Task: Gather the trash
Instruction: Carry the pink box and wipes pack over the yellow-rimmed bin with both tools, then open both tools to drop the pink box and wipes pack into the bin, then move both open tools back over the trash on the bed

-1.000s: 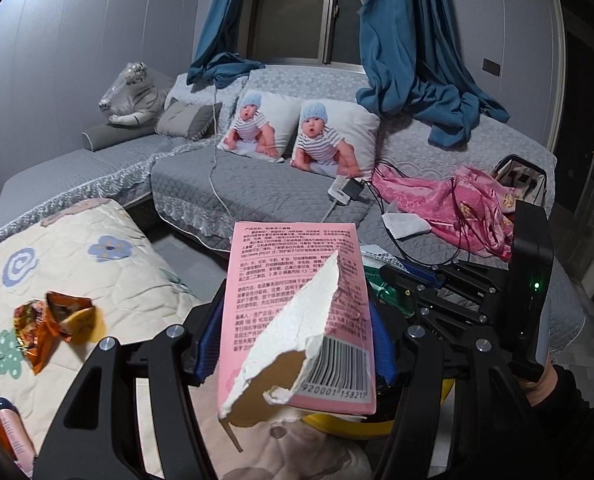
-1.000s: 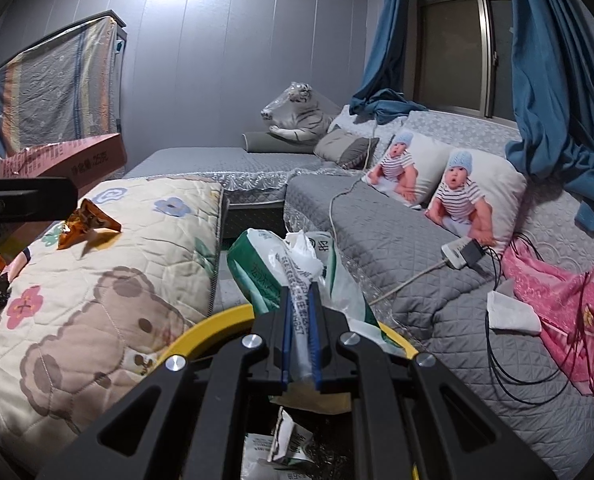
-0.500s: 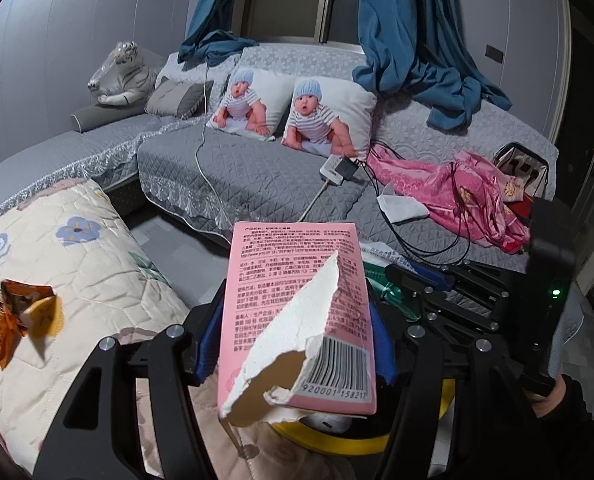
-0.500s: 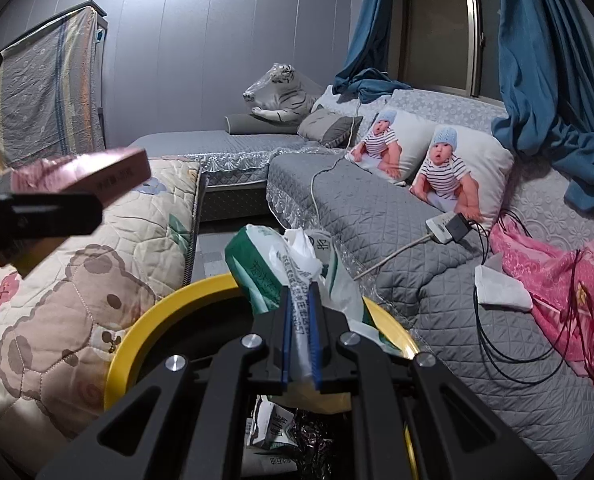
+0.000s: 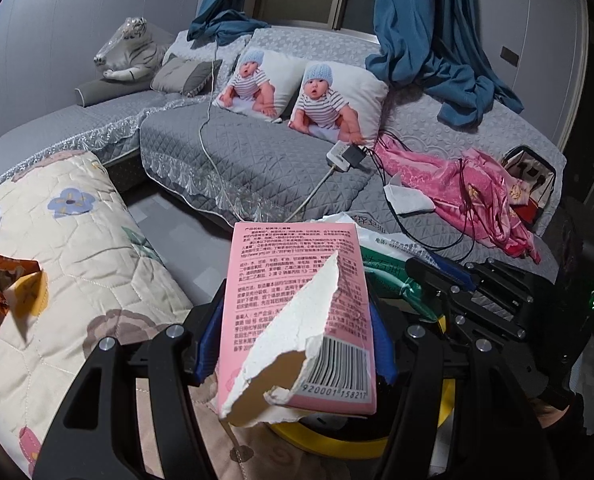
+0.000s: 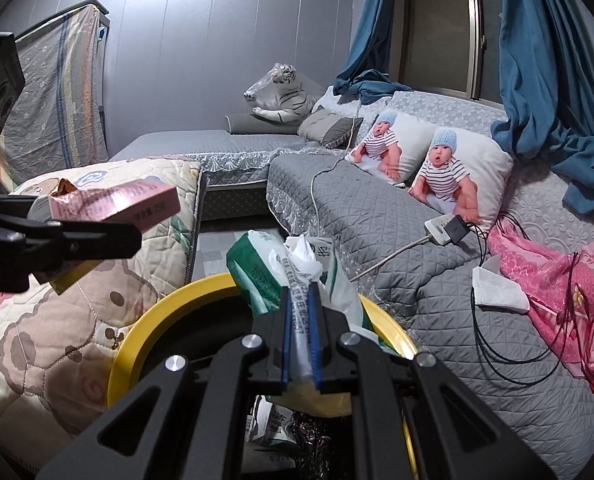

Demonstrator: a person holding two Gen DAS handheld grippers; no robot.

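Observation:
A torn pink cardboard box [image 5: 297, 312] with a barcode sits between the blue pads of my left gripper [image 5: 295, 344], which is shut on it. In the right wrist view the pink box [image 6: 113, 204] hangs at the left, just beside and above the yellow-rimmed bin [image 6: 157, 320]. My right gripper [image 6: 300, 320] is shut on the bunched edge of the white-and-green plastic bag [image 6: 297, 264] at the bin's rim. The left wrist view shows the right gripper [image 5: 477, 292] over the bin [image 5: 325, 444]. An orange snack wrapper [image 5: 5, 292] lies on the quilt.
A cream flowered quilt [image 5: 97, 240] lies left of the bin. The grey sofa [image 6: 377, 232] carries baby-print pillows, a charger with cables [image 6: 449, 230], a white tissue [image 6: 497, 292] and pink cloth [image 6: 557, 280]. Crumpled wrappers lie inside the bin.
My left gripper has carried the pink box right and down, closer to the bin's rim. The right gripper keeps its hold on the bag with little movement.

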